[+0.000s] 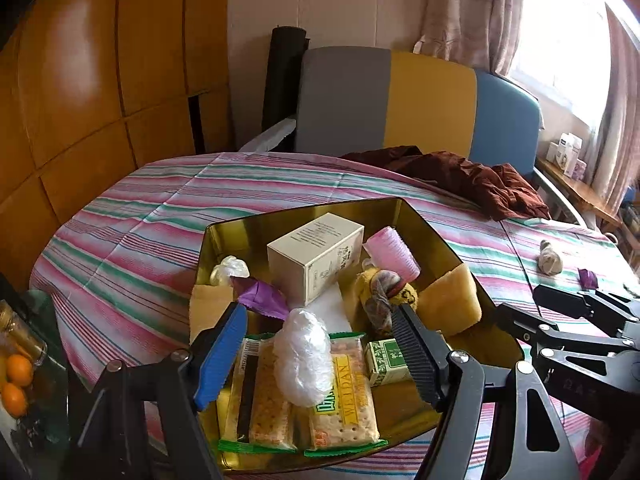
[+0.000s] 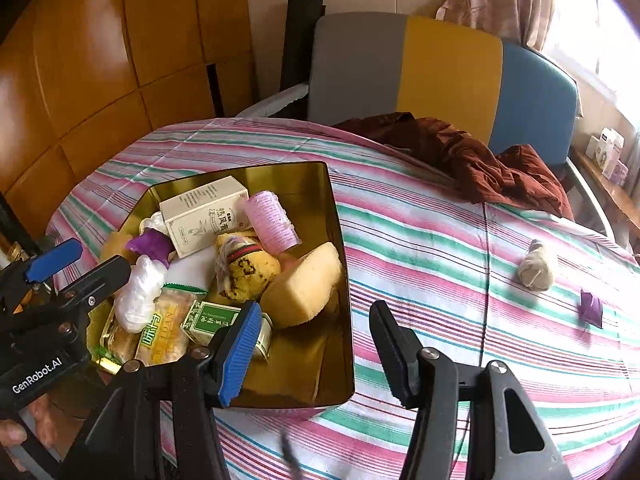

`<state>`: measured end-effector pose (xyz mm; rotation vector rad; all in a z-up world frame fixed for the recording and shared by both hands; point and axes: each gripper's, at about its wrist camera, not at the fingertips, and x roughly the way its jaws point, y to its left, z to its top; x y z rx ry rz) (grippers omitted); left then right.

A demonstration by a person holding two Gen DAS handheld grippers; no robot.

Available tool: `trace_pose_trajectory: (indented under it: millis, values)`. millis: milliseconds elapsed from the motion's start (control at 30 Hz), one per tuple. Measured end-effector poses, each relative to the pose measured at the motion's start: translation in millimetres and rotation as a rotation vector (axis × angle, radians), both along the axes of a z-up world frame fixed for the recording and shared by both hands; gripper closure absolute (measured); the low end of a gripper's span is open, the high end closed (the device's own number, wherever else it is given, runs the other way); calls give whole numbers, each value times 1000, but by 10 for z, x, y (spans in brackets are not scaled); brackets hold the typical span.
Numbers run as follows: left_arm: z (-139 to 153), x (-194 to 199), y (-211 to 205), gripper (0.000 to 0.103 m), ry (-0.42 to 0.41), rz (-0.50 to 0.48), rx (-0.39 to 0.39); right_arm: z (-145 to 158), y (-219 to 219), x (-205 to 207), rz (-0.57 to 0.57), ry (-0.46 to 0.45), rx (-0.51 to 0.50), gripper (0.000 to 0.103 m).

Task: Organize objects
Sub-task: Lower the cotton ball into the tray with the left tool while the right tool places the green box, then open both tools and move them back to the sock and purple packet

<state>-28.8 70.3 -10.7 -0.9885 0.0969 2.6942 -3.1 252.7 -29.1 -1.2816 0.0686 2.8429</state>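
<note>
Reaching from here carries risk: the left gripper [image 1: 320,344], jaws apart around the loose white plastic bundle [image 1: 304,356] in the gold tin [image 1: 424,224], could drag it, while the empty, parted right gripper [image 2: 312,352] probably leaves the grey pouch [image 2: 536,266] at right stranded.

The tray [image 2: 340,264] stands on the table [image 2: 440,240], in the left middle of the right wrist frame. In the tray, the box [image 2: 200,216] lies at the back, the roller [image 2: 272,220] just right of it, the sponge [image 2: 308,284] at the right wall, the cracker pack [image 1: 344,392] at the front. The small bag [image 2: 536,266] lies on the table well right of the tray, the cloth [image 2: 480,164] behind it.
</note>
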Motion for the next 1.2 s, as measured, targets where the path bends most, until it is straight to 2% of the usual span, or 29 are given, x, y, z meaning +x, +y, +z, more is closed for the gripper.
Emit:
trace_pose_trajectory:
  millis: [467, 767, 1200]
  values:
    - [91, 75, 333, 20, 11, -104, -14, 35, 362, 61, -60, -11, -19, 46]
    - [169, 79, 635, 19, 20, -185, -25, 94, 965, 95, -197, -24, -51, 46]
    - [183, 153, 1284, 19, 9, -335, -57, 94, 1955, 260, -407, -46, -78, 46]
